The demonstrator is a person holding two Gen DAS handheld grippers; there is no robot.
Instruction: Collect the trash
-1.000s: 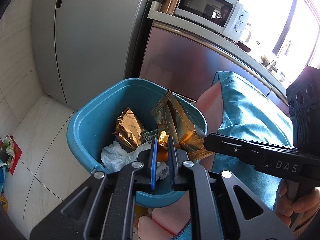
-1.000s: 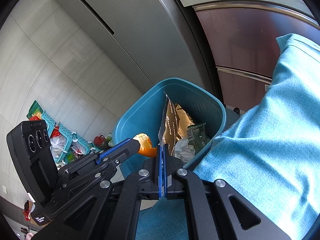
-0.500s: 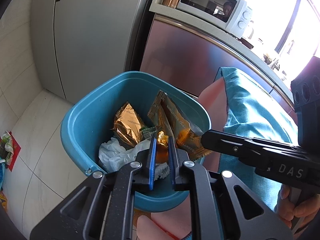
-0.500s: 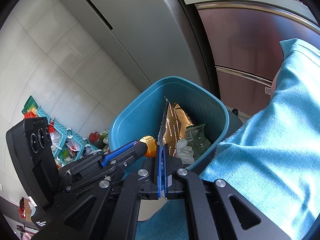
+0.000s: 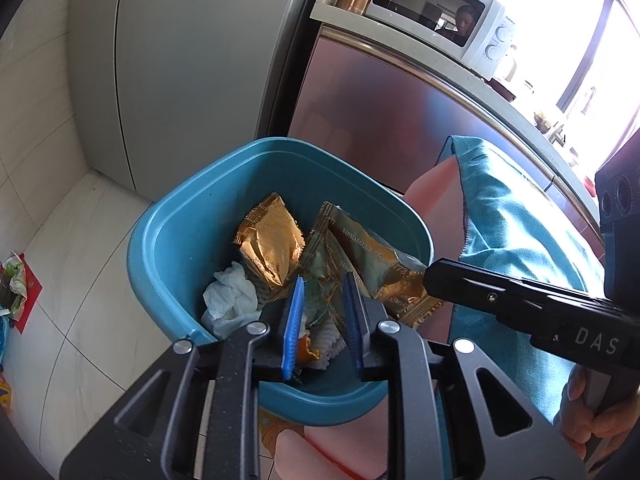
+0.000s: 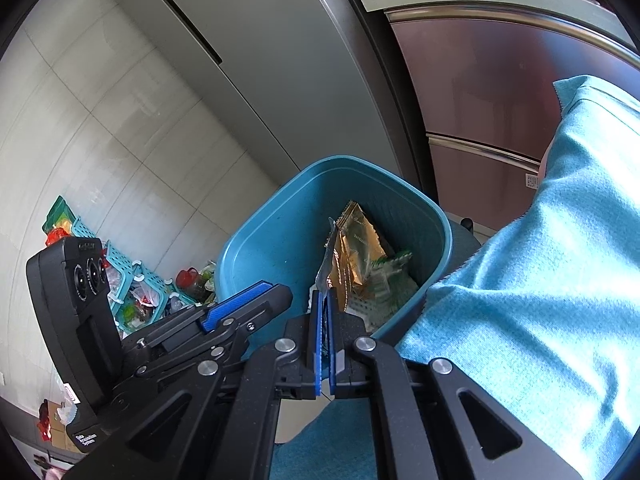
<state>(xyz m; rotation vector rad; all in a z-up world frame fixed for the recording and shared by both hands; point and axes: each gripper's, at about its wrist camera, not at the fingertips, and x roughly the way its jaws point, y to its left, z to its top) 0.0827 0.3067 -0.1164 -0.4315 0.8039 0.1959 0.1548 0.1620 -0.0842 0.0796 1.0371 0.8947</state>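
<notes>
Both my grippers hang over the teal bin (image 5: 172, 248), angled down into it.

Going down in size: the grey fridge (image 5: 180, 60) and the copper-coloured cabinet (image 5: 380, 128) stand behind the bin, and a teal cloth (image 6: 552, 264) lies just to its right. The bin holds the collected trash: gold wrappers (image 5: 272, 248), a crumpled white tissue (image 5: 230, 300) and a bit of orange peel (image 5: 306, 350) at the bottom. My left gripper (image 5: 322, 320) tilts steeply down above the bin, its blue pads parting, with nothing pinched between them; the peel lies below. My right gripper (image 6: 323, 344) points down at the near rim with its pads pressed together; a gold wrapper's edge rises just past the tips, and I cannot tell whether it is pinched.
</notes>
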